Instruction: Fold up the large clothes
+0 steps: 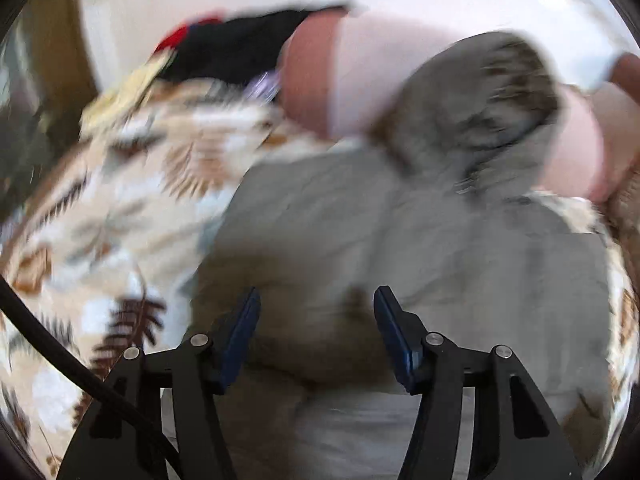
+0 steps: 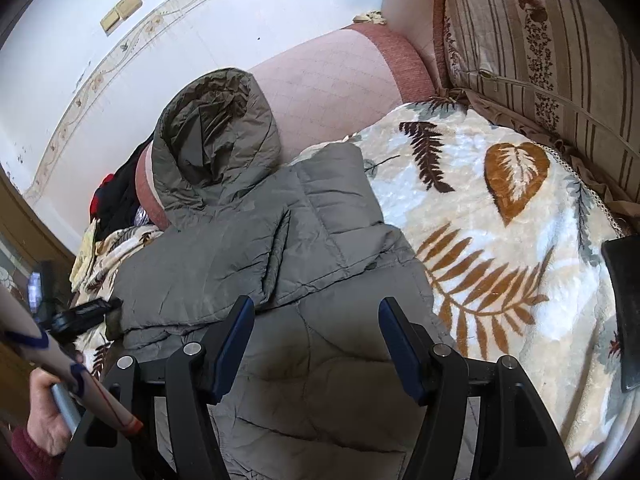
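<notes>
A: Where is the coat now?

B: It lies on the leaf blanket over the sofa; its hood leans up against the pink armrest; one sleeve is folded across the body, so the fold looks partly made, by my judgement.

A: And the grippers?

B: The right gripper hangs over the lower body of the coat, jaws standing wide apart, with nothing between the pads; quilted cloth shows in the gap, but the fingers do not pinch it. The left gripper is much the same in its own blurred view; jaws about half open, over grey cloth, holding nothing that I can see; whether the tips touch the cloth I cannot tell through the blur. From the right view a hand on a handle shows at the left edge, near the coat's side.

A: How should the next part go?

B: I would take the hem at two corners, one per gripper, well apart, so the padded cloth lifts evenly; bite deep enough to catch both layers, since puffy fabric slips out of a shallow pinch; then carry the hem up toward the hood in one flat sweep, keeping the folded sleeve trapped under it.

A: Any risk?

B: The plush blanket may come up with the coat; pinch the coat alone.
</notes>
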Demonstrator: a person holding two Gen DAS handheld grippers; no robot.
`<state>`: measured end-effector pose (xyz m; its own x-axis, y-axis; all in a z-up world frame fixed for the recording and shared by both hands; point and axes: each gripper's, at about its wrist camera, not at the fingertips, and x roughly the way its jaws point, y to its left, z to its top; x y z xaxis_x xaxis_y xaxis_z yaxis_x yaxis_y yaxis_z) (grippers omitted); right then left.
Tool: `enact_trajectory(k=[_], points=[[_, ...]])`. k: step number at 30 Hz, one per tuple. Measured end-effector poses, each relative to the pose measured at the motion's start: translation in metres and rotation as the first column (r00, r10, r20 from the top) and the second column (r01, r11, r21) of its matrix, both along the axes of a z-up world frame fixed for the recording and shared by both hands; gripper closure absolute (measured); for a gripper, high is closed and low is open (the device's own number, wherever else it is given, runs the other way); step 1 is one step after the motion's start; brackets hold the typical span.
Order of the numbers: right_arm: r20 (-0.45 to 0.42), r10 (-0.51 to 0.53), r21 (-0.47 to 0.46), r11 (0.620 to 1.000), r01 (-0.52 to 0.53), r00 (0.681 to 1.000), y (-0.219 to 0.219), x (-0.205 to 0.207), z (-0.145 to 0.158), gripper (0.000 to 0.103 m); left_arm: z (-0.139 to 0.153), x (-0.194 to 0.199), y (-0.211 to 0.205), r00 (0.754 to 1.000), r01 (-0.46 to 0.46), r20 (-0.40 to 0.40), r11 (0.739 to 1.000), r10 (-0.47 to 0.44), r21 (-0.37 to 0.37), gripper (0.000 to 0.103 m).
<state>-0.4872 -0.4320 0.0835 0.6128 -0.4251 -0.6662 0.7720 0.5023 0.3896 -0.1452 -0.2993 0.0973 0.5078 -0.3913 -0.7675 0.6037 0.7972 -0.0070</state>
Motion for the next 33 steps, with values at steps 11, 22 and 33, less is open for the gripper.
enact_trajectory(k=[11, 22, 33], points=[[-0.023, 0.004, -0.021, 1.0, -0.004, 1.0, -0.001, 0.003, -0.001, 0.034, -0.058, -0.052, -0.08, 0.978, 0.175, -0.134, 0.976, -0.157, 0.129, 0.042], [-0.05, 0.105, 0.006, 0.994, -0.105, 0.993, 0.011, 0.014, -0.002, 0.034, -0.003, -0.099, 0.047, 0.995, 0.08, -0.068, 0.996, -0.077, 0.039, 0.042], [-0.215, 0.334, 0.043, 0.942, -0.333, 0.918, 0.078, 0.048, -0.034, 0.034, -0.054, -0.132, 0.176, 0.975, -0.152, -0.139, 0.977, 0.172, 0.147, 0.042]])
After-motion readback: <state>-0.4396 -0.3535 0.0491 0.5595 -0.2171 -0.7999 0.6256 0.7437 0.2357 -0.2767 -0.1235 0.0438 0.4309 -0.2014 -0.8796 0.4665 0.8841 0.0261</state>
